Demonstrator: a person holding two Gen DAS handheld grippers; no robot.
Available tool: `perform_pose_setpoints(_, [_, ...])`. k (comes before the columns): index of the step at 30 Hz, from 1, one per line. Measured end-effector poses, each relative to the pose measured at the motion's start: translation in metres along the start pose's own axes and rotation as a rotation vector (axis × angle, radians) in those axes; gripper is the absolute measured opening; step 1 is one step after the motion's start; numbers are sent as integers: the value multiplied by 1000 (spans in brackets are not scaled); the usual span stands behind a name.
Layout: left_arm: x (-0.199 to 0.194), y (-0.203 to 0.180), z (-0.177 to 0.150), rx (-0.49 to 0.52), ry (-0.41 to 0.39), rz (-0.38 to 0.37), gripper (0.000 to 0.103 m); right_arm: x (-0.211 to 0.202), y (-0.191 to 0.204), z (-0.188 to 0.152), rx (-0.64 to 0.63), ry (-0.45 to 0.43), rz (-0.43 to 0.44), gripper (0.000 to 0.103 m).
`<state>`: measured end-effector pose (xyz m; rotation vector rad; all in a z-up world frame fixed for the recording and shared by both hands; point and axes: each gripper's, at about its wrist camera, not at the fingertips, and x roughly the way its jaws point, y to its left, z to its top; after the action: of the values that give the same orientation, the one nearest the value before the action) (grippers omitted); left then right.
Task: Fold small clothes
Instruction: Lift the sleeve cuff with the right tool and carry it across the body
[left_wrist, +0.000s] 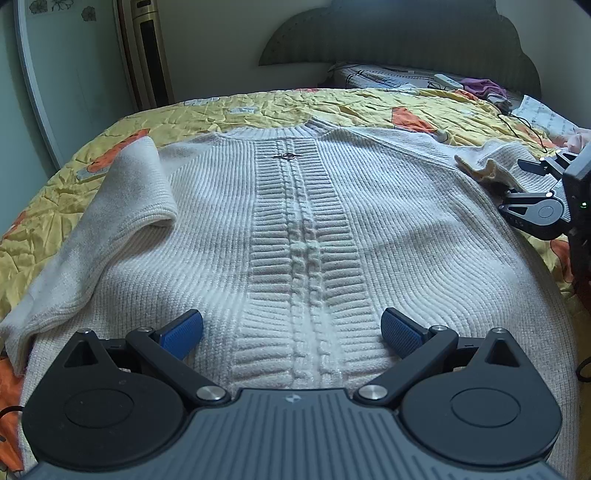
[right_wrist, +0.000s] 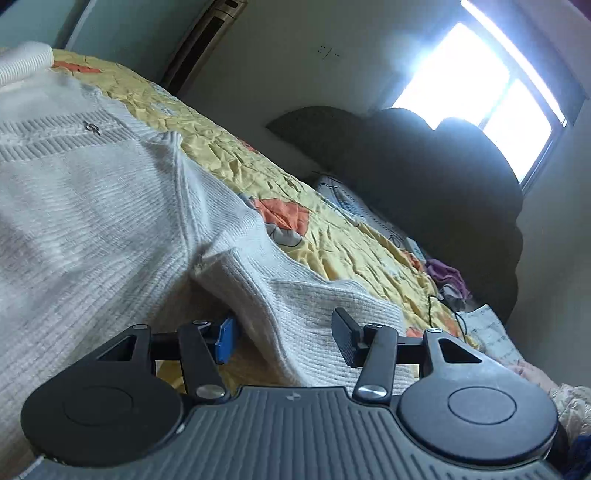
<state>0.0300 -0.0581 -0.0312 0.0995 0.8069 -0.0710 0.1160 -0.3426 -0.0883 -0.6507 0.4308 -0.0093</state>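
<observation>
Yellow bedspread (left_wrist: 258, 107): sweater (left_wrist: 207, 206) flat; left tool (left_wrist: 291, 334) wide open above hem; right tool (right_wrist: 282, 338) half-open astride sleeve (right_wrist: 306, 317).

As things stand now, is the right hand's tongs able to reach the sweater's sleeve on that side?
Probably yes. The right tongs stand open with the sleeve already between their fingers, and nothing lies in the way; whether the pads press the knit yet is unclear.

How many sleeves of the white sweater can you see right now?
2. One sleeve lies folded over the sweater's left side in the left wrist view. The other sleeve sits between the right tongs at the far edge.
</observation>
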Motion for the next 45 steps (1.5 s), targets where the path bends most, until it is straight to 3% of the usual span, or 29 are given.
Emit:
perform_pose_setpoints(4, [-1, 1, 1, 0, -7, 5, 103, 11, 3, 0, -11, 45, -6, 56])
perform_pose_setpoints(6, [-1, 3, 3, -2, -12, 15, 103, 10, 3, 0, -22, 45, 5, 44])
perform_pose_setpoints(8, [-1, 6, 6, -10, -18, 18, 103, 11, 3, 0, -18, 48, 20, 17])
perform_pose_setpoints(12, [-3, 10, 11, -15, -28, 22, 103, 9, -5, 1, 32, 48, 67, 12])
perform_pose_setpoints(14, [-2, 11, 13, -7, -32, 29, 103, 8, -22, 4, 141, 39, 111, 11])
perform_pose_setpoints(22, [-2, 25, 21, -42, -45, 40, 103, 9, -155, 2, 832, -16, 189, 12])
perform_pose_setpoints(25, [0, 29, 20, -50, -38, 40, 103, -1, -190, -8, 996, -72, 131, 12])
perform_pose_setpoints(29, [0, 33, 18, -47, -38, 46, 103, -26, -217, -11, 1040, -159, -57, 12])
perform_pose_setpoints(33, [2, 39, 18, -68, -34, 47, 103, -45, -235, -14, 1075, -224, -149, 13])
perform_pose_setpoints(37, [6, 43, 19, -85, -28, 15, 103, -43, -223, -9, 1066, -215, -63, 13])
perform_pose_setpoints(39, [7, 43, 24, -66, -44, -38, 103, -36, -212, -3, 1065, -206, -5, 13])
perform_pose_setpoints(45, [44, 54, 60, 9, -77, -104, 103, -20, -178, 18, 1109, -167, 198, 13])
